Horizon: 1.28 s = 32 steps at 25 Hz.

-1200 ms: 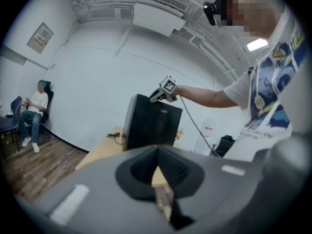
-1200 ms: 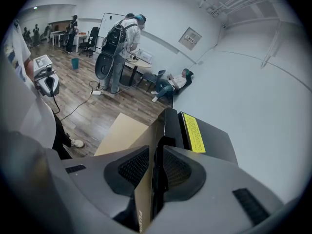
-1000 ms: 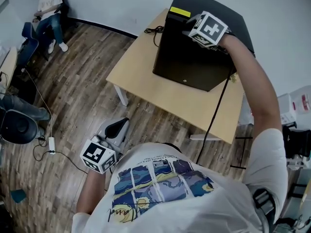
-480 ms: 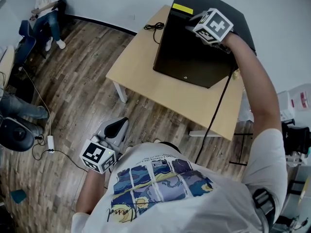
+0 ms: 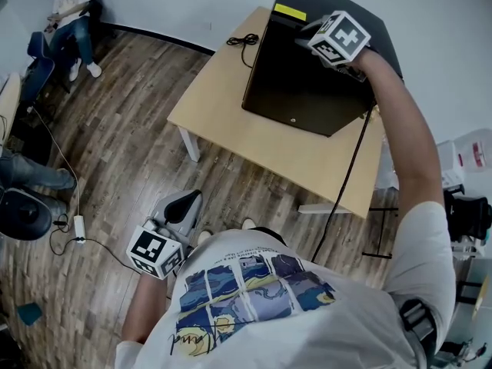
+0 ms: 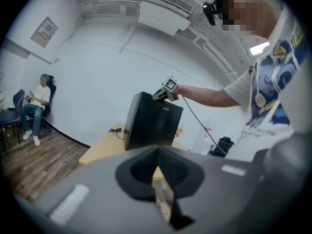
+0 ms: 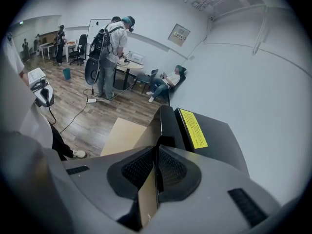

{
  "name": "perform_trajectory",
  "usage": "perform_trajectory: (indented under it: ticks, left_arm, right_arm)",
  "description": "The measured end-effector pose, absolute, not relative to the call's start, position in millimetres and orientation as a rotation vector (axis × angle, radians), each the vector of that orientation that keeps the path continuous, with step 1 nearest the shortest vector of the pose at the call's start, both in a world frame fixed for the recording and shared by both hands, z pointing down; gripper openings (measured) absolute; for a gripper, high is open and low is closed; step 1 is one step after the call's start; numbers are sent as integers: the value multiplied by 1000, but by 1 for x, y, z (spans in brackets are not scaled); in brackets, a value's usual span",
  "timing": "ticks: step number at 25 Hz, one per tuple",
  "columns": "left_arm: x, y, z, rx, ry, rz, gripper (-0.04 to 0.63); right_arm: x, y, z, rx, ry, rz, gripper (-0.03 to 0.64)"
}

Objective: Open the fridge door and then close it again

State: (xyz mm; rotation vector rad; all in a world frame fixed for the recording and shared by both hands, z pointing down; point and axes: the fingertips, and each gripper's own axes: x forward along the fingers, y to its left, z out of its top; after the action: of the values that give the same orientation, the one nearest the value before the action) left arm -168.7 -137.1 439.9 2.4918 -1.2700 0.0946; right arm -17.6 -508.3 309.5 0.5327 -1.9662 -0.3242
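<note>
A black mini fridge stands on a light wooden table, with a yellow label on its top. My right gripper is at the top front edge of the fridge door. Its jaws are pressed together, tips against a notch in the door's top edge. The door lies against the body or very nearly so. My left gripper hangs low beside the person's body, away from the table. It points toward the fridge, shut and empty.
A black power cord lies on the table's far corner. A cable hangs from my right arm across the table edge. A person sits in the far corner. An office chair stands at left, white boxes at right.
My right gripper has shifted slightly right and farther back along the fridge's top front edge. The left gripper has sunk a little. The fridge looks unchanged.
</note>
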Motion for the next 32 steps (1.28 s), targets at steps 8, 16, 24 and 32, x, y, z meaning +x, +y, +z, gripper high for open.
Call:
perform_trajectory:
  ticks: [8, 16, 24, 32]
  left_arm:
    - [-172, -126, 440, 2490, -1272, 80, 9]
    - [-181, -121, 439, 2490, -1279, 66, 9]
    - [-188, -113, 438, 2497, -1260, 61, 9]
    - [-183, -107, 437, 2547, -1187, 71, 8]
  right_arm:
    - [-17, -506, 309, 541, -1948, -329, 32]
    - [-17, -506, 310, 558, -1949, -316, 32]
    - [-17, -483, 308, 492, -1943, -291, 32]
    - [-18, -446, 311, 464, -1924, -369, 34]
